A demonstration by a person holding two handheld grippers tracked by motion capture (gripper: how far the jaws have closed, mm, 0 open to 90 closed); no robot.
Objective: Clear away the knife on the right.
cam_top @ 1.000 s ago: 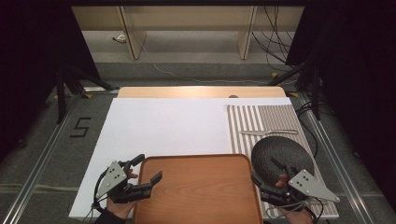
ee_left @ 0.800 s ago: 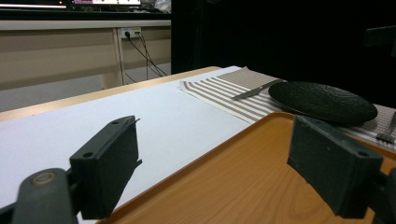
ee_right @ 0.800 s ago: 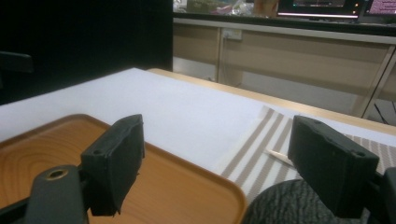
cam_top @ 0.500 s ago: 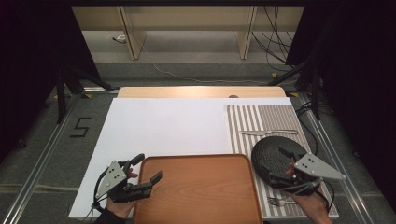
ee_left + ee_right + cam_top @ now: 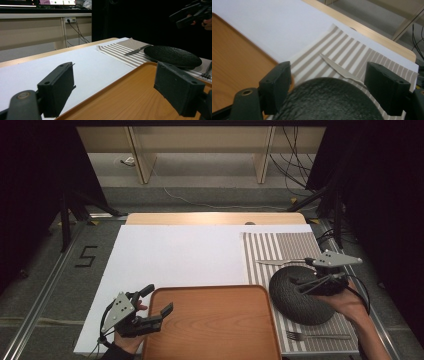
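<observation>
Here, above the round, rough-textured black plate, hovers the right gripper with jaws spread wide, nothing between them. Just beyond the plate, on the same beige-and-white striped cloth placemat, lies a slim silver knife; just before the plate, a silver fork. Left of the plate, touching its edge or nearly so, sits the rectangular orange-brown wooden tray. Farther left of the plate, straddling that tray's near-left corner, rests the left gripper, likewise gaping and empty.
</observation>
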